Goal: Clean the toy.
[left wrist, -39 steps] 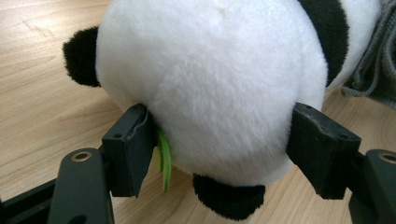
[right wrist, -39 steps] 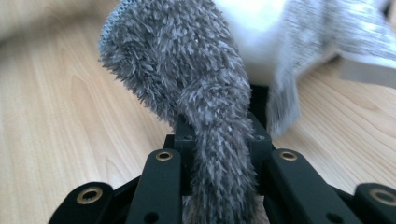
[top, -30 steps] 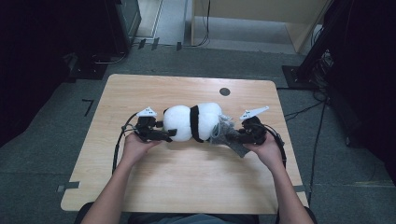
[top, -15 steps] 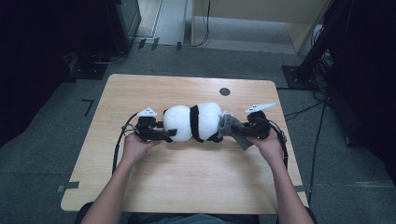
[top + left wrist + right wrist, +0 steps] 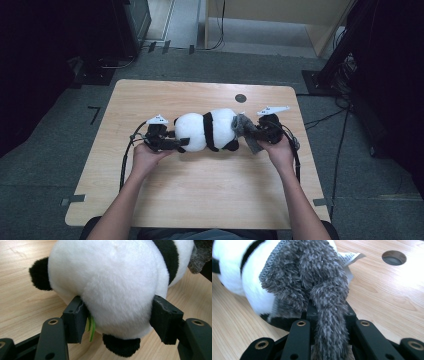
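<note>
Gripping the panda plush [image 5: 110, 287] by its head, my left gripper [image 5: 117, 317] steadies it mid-table while my right gripper [image 5: 329, 315] pinches the grey fuzzy cloth [image 5: 312, 280] at its far end, probably to work it on or off. Wooden table [image 5: 200, 200] lies beneath.

Probably lab: bare wooden table [image 5: 200, 200] on grey floor [image 5: 45, 170], tape marks [image 5: 72, 200], cables [image 5: 325, 120], dark equipment racks [image 5: 370, 60].

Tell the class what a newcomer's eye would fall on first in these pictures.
A plush panda lies on its side mid-table, stark black and white against the pale wooden table. The left gripper clasps its round head end, and the right gripper pinches a fuzzy grey cloth at its other end.
</note>
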The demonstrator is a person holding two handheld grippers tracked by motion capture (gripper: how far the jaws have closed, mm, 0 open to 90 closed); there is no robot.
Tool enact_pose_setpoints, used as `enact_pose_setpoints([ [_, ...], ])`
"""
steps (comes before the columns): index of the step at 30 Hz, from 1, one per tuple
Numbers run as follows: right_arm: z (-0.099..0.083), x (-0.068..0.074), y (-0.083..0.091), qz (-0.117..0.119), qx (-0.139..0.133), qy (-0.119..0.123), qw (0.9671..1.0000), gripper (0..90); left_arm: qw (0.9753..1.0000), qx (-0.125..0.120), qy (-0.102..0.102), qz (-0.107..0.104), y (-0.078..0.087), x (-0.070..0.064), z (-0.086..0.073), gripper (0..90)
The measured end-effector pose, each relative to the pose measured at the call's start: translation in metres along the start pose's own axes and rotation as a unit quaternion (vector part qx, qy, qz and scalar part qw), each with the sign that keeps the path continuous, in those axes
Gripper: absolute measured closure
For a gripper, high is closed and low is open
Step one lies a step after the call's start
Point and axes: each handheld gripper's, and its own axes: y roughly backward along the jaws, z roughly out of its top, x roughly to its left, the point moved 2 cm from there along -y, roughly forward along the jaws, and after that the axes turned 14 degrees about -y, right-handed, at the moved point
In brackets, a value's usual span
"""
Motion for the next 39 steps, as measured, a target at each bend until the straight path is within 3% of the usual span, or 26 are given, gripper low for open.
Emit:
enact_pose_setpoints([
  [9, 0.007, 0.0, -0.005, -0.005, -0.009, -0.006, 0.9999, 75.8, 0.9999, -0.001, 0.009, -0.009, 0.002, -0.012, -0.002, 36.3],
  [13, 0.007, -0.003, -0.007, -0.004, -0.011, -0.012, 0.9999, 75.4, 1.0, -0.001, -0.009, 0.001, 0.001, -0.016, -0.004, 34.2],
  [21, 0.006, -0.011, -0.007, -0.01, -0.021, 0.0, 0.9997, 74.0, 0.999, -0.009, -0.043, 0.009, 0.008, -0.011, -0.011, 28.3],
  [23, 0.006, -0.012, -0.007, -0.013, -0.022, 0.004, 0.9997, 74.0, 0.9985, -0.011, -0.05, 0.019, 0.014, -0.007, -0.012, 28.6],
  [26, 0.007, -0.014, -0.008, -0.015, -0.022, 0.002, 0.9996, 74.0, 0.9984, -0.02, -0.04, 0.035, 0.025, 0.002, -0.015, 30.3],
  [31, 0.011, -0.018, -0.008, -0.027, -0.029, 0.004, 0.9992, 74.0, 0.9965, -0.027, -0.044, 0.066, 0.032, 0.024, -0.018, 33.5],
  [33, 0.013, -0.022, -0.007, -0.03, -0.039, -0.006, 0.9988, 74.1, 0.9965, -0.025, -0.045, 0.066, 0.031, 0.027, -0.018, 33.7],
  [35, 0.014, -0.027, -0.009, -0.023, -0.042, -0.02, 0.9987, 74.1, 0.9974, -0.027, -0.044, 0.05, 0.023, 0.037, -0.016, 34.1],
  [39, 0.013, -0.032, -0.023, -0.001, -0.031, -0.041, 0.9987, 74.1, 0.9963, -0.033, -0.069, 0.037, 0.013, 0.042, -0.014, 34.1],
])
